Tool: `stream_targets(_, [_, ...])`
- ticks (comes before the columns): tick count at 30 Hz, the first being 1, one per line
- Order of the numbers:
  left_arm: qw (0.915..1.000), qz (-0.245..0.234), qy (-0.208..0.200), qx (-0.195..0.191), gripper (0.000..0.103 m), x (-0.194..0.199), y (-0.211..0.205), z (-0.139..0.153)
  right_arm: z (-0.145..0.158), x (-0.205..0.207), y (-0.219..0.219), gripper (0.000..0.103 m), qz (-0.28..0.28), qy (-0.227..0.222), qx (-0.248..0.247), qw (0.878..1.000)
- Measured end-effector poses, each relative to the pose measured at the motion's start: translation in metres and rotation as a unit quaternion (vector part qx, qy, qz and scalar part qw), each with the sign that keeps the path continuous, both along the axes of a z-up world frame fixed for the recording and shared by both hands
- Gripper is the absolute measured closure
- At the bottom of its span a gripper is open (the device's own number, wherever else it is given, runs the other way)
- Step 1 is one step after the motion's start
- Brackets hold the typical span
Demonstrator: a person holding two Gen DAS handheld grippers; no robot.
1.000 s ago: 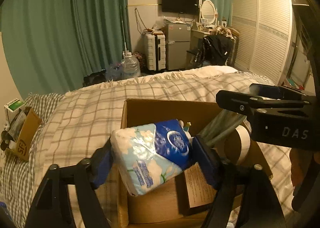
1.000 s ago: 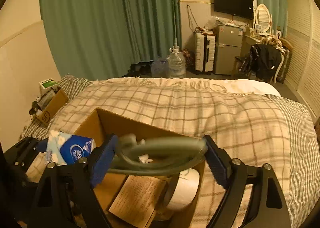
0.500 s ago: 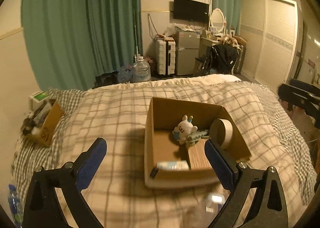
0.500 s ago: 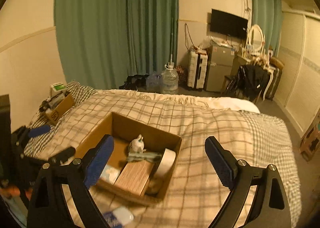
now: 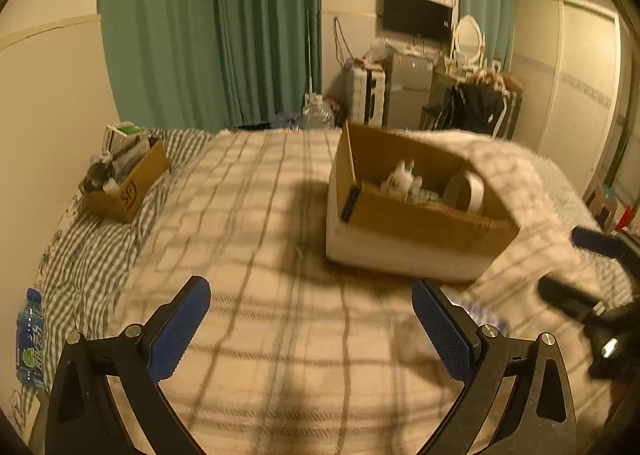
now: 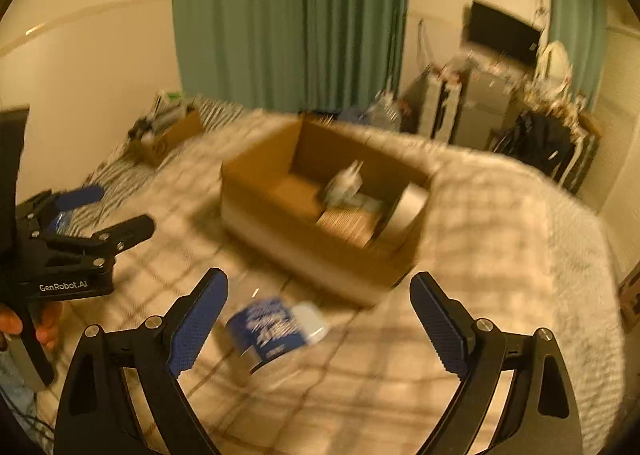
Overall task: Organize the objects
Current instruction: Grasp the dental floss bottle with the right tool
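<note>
One blue-and-white tissue pack lies blurred.

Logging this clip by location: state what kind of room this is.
A bedroom, most likely in a small flat: a bed with a plaid blanket, a wall-mounted TV, and a dressing-table mirror. Green curtains hang behind.

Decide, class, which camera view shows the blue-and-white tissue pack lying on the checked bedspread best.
The right wrist view: the blue-and-white tissue pack lies in full sight on the checked bedspread, between the open right gripper's fingers, though blurred. The left wrist view shows only a blurred sliver of it behind a finger of the left gripper.
</note>
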State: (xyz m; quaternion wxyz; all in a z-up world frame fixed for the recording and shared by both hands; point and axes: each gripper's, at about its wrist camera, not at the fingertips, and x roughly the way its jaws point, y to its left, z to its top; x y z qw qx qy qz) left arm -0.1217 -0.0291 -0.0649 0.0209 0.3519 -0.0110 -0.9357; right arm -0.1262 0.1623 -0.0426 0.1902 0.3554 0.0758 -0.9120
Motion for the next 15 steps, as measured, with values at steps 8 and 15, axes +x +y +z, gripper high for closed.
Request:
stream_targets(8, [0.9993, 0.0, -0.019, -0.033, 0.0, -0.005, 0.001, -0.03, -0.071, -0.017, -0.029, 0.011, 0.036, -0.07, 0.028, 0.996])
stream_targets(15, [0.9994, 0.003, -0.034, 0.002, 0.0, -0.007, -0.011, -0.037, -0.084, -0.022, -0.035, 0.017, 0.046, -0.094, 0.029, 0.994])
